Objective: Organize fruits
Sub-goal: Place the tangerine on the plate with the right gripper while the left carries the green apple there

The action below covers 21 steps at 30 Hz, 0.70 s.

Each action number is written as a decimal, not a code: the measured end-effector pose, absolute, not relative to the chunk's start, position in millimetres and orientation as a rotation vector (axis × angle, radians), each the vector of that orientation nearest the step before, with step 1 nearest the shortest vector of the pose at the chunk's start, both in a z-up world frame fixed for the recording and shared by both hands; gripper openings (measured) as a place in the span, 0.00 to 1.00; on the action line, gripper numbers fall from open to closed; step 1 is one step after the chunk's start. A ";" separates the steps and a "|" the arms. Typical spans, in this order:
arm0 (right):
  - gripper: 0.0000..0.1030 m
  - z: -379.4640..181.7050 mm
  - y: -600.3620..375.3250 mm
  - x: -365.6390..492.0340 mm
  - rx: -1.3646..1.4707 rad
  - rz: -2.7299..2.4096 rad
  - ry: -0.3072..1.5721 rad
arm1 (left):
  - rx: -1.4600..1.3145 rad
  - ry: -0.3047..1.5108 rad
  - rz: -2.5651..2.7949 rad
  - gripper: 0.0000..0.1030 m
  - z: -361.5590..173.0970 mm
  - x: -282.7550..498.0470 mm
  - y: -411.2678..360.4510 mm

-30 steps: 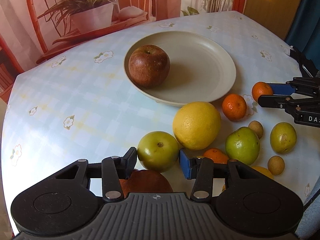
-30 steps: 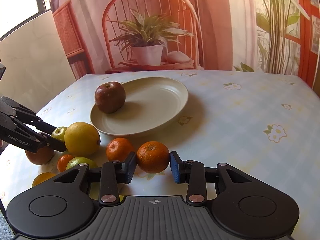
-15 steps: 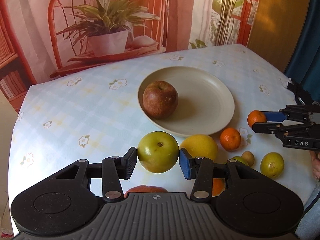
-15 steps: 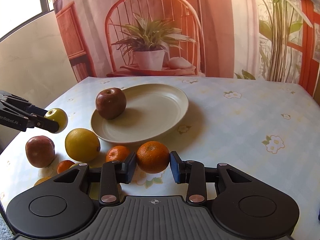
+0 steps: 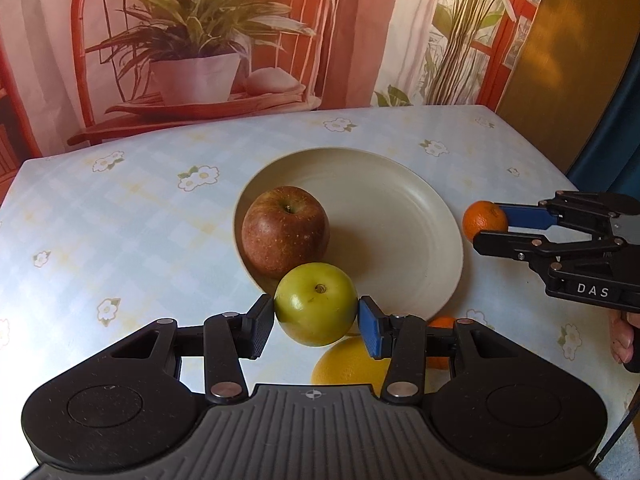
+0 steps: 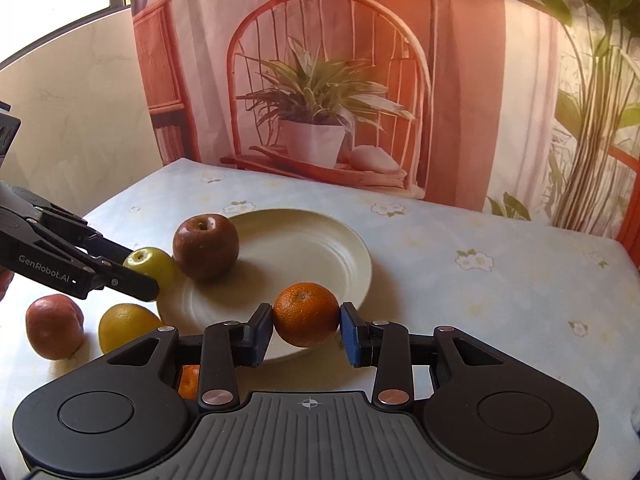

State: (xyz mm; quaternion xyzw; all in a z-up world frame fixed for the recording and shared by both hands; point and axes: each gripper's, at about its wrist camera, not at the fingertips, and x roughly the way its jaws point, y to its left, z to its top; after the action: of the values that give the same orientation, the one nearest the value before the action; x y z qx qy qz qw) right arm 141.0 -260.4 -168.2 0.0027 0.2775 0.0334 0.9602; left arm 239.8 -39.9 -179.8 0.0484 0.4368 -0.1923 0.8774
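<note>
We hold a fruit in each gripper above the desk [image 5: 120,216]. Our left gripper [image 5: 316,320] is clamped on a green apple [image 5: 316,309], its black pad pressing one side and its blue pad the other, with the stem end turned toward the camera. Seen from the left wrist, the green apple hangs over the near rim of the cream plate [image 5: 400,216], just in front of the red apple [image 5: 285,228] that sits on the plate's left part. From the right wrist, the same green apple [image 6: 154,266] appears at the plate's left edge, close beside the red apple [image 6: 205,246]; we cannot tell whether the two touch.

Our right gripper [image 6: 306,326] is clamped on an orange [image 6: 306,314], pinched between its black and blue pads. In that view the orange hangs over the near rim of the plate [image 6: 320,248]. From the left wrist the orange [image 5: 484,220] shows at the plate's right edge, at the tips of the right gripper [image 5: 490,226].

On the desk, near the left gripper, lie a second red apple [image 6: 54,332] and a yellow citrus fruit [image 6: 126,326]. A small orange fruit [image 6: 189,380] peeks out under the right gripper's body. The desk wears a pale checked cloth [image 6: 480,280] with small flowers.
</note>
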 end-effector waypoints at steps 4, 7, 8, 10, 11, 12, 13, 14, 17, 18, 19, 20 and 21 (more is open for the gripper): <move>0.33 -172.7 -266.2 164.2 -0.011 0.088 0.569 | 0.090 0.922 -0.411 0.47 -183.3 249.0 -44.8; 0.32 -177.0 -269.1 179.7 -0.026 0.096 0.580 | 0.112 0.920 -0.414 0.47 -186.0 252.1 -49.7; 0.32 -178.8 -269.7 184.3 -0.032 0.099 0.583 | 0.118 0.921 -0.413 0.47 -187.3 253.2 -51.3; 0.32 -181.0 -270.5 193.1 -0.050 0.098 0.589 | 0.124 0.930 -0.410 0.47 -190.2 256.2 -53.4; 0.32 -182.4 -270.5 196.8 -0.058 0.098 0.593 | 0.127 0.936 -0.409 0.47 -191.8 257.1 -53.3; 0.33 -183.7 -270.4 200.2 -0.065 0.100 0.594 | 0.136 0.935 -0.411 0.47 -192.9 257.2 -53.5; 0.33 -185.2 -270.0 203.5 -0.074 0.101 0.594 | 0.149 0.930 -0.412 0.47 -193.1 256.8 -54.2; 0.33 -186.6 -269.6 206.6 -0.080 0.101 0.595 | 0.159 0.926 -0.414 0.47 -193.1 255.9 -54.3; 0.33 -191.1 -268.3 216.7 -0.100 0.094 0.600 | 0.169 0.925 -0.414 0.47 -193.8 257.5 -54.7; 0.33 -192.8 -267.9 219.5 -0.107 0.092 0.599 | 0.172 0.925 -0.412 0.47 -194.3 258.6 -55.1; 0.33 -194.1 -267.4 222.0 -0.112 0.090 0.599 | 0.174 0.925 -0.411 0.47 -195.1 259.5 -55.6; 0.33 -195.2 -266.8 223.9 -0.116 0.088 0.600 | 0.179 0.928 -0.412 0.47 -196.2 260.1 -56.5; 0.33 -196.4 -265.8 226.4 -0.122 0.086 0.604 | 0.185 0.930 -0.412 0.47 -197.1 260.9 -57.8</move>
State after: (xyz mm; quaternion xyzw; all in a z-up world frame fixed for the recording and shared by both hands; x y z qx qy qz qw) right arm 226.4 -265.8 -196.4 -0.0600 0.2971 0.0423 0.9520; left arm 260.9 -57.8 -197.1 0.0886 0.4444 -0.1971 0.8694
